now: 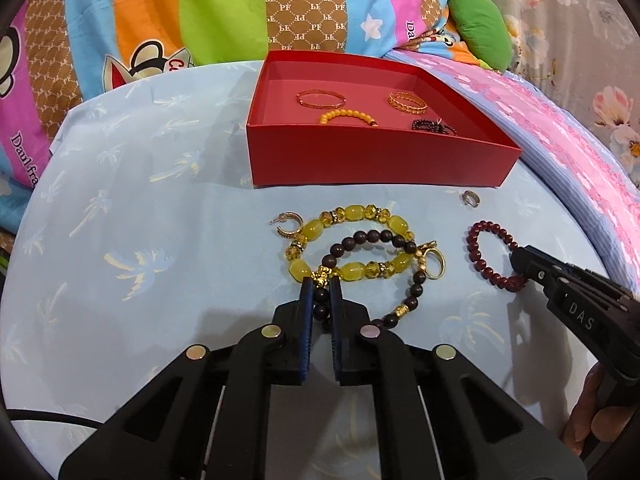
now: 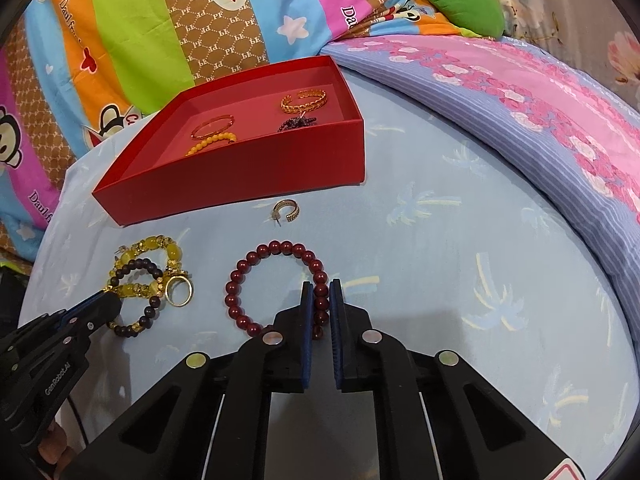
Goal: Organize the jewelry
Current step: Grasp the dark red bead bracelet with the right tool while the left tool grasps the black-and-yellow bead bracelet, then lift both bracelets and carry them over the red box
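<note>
My left gripper [image 1: 321, 286] is shut on the dark brown bead bracelet [image 1: 380, 240], which lies on the blue cloth over a yellow bead bracelet [image 1: 352, 214]. My right gripper [image 2: 320, 290] is shut on the dark red bead bracelet [image 2: 256, 260]; that bracelet also shows in the left wrist view [image 1: 480, 240]. The red box [image 1: 360, 164] stands behind and holds two gold bangles [image 1: 320, 98], a yellow bead bracelet [image 1: 346, 114] and a dark bracelet [image 1: 434, 125]. The box also shows in the right wrist view [image 2: 248, 176].
A gold ring [image 1: 438, 266] lies beside the bracelets. One hoop earring [image 1: 288, 226] lies left of them, another [image 2: 286, 208] in front of the box. Colourful bedding [image 1: 160, 12] and a pink quilt [image 2: 520, 92] rise behind and to the right.
</note>
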A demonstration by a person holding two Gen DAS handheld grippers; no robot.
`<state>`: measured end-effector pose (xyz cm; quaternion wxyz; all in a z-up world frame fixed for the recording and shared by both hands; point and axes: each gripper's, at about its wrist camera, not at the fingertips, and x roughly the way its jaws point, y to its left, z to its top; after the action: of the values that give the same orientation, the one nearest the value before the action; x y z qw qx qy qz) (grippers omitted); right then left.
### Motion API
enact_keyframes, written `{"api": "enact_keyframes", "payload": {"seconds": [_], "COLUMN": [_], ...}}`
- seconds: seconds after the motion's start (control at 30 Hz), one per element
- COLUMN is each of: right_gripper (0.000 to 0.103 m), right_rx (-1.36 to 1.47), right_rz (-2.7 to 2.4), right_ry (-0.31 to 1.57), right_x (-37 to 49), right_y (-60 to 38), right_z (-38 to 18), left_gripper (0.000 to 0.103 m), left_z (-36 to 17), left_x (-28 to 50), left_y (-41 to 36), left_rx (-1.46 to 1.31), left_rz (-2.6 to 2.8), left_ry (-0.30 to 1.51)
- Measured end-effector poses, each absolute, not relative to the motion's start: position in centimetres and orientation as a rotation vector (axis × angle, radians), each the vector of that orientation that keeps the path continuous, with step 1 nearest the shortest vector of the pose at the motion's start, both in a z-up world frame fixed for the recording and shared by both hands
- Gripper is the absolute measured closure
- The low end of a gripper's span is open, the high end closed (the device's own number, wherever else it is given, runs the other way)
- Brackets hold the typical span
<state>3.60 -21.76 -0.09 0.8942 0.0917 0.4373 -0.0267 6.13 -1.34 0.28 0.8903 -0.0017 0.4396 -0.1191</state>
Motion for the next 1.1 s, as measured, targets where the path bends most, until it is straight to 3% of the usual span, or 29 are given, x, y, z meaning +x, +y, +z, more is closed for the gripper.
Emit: {"api": "enact_keyframes", "payload": {"seconds": [0.33,1.1], "right_gripper": [0.095,0.095], "right_rx": [0.225,0.195], "right_rz": [-0.043,-0.038], "right_ry": [0.895,0.741], "right_x": [1.7,0.9], "right_y": [-22.4,-23.4], "right_z": [0.6,8.0], "left_gripper": [0.095,0.095], "left_z": [1.9,8.5], "left_x": [5.3,4.9], "left_y": [-1.1,-1.5], "left_rx": [-0.040,-0.026], "left_rz": [-0.287,-0.349], "left_ry": [0.902,0.799]}}
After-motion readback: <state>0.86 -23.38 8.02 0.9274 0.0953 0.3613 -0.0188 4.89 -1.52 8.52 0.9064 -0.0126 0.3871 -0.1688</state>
